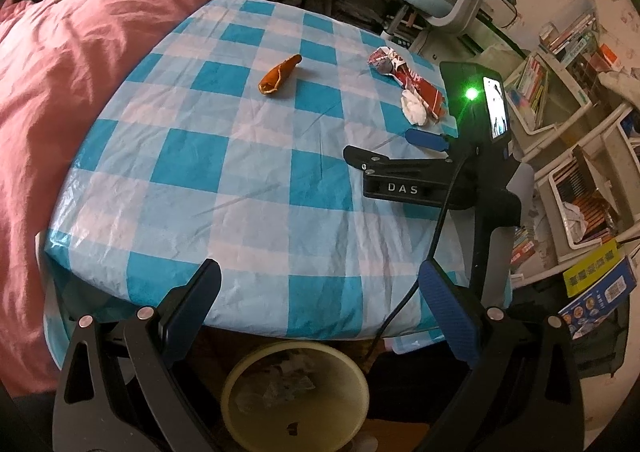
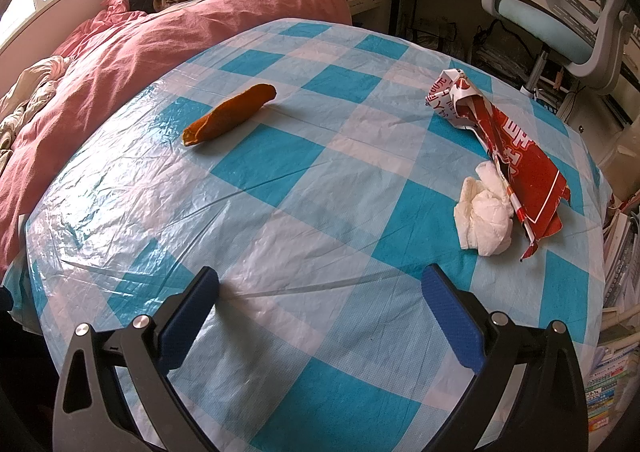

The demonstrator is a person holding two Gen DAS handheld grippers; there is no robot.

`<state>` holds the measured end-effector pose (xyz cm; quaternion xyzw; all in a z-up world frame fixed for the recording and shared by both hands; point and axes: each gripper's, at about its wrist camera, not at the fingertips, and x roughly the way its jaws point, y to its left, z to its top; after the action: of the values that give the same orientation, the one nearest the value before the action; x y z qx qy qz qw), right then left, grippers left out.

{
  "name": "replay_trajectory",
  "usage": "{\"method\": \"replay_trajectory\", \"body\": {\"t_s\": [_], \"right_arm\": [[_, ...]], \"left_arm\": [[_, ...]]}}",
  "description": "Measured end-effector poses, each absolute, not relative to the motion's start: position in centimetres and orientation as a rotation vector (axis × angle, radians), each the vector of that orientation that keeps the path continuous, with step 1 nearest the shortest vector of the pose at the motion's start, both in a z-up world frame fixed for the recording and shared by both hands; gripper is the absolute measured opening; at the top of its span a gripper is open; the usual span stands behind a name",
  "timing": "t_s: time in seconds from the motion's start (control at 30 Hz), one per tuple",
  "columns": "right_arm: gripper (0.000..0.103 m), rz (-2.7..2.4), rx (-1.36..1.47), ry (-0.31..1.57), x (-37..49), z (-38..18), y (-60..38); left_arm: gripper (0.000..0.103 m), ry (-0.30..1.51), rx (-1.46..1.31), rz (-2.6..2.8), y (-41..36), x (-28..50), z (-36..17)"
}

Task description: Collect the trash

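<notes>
Right wrist view: right gripper (image 2: 320, 304) wide open, empty, above blue-and-white checked plastic tablecloth (image 2: 280, 212); orange peel strip (image 2: 230, 114) far left, crumpled white tissue (image 2: 486, 218) touching torn red-and-white paper wrapper (image 2: 520, 156) far right. Left gripper (image 1: 320, 292) wide open, empty, over round cream trash bin (image 1: 294, 398).

Left wrist looks down from table edge (image 1: 120, 252) – right wrist nearer; both share tabletop
</notes>
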<state>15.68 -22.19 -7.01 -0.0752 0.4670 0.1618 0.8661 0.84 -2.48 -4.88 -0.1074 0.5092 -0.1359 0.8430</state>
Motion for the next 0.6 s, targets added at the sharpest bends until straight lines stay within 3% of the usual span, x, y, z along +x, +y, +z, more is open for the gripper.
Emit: {"method": "replay_trajectory", "body": {"t_s": [0.6], "right_arm": [[0.097, 0.339, -0.158, 0.978, 15.66, -7.00, -22.23]], "left_arm": [[0.095, 1.085, -0.250, -0.298, -2.19, 0.75, -5.03]]}}
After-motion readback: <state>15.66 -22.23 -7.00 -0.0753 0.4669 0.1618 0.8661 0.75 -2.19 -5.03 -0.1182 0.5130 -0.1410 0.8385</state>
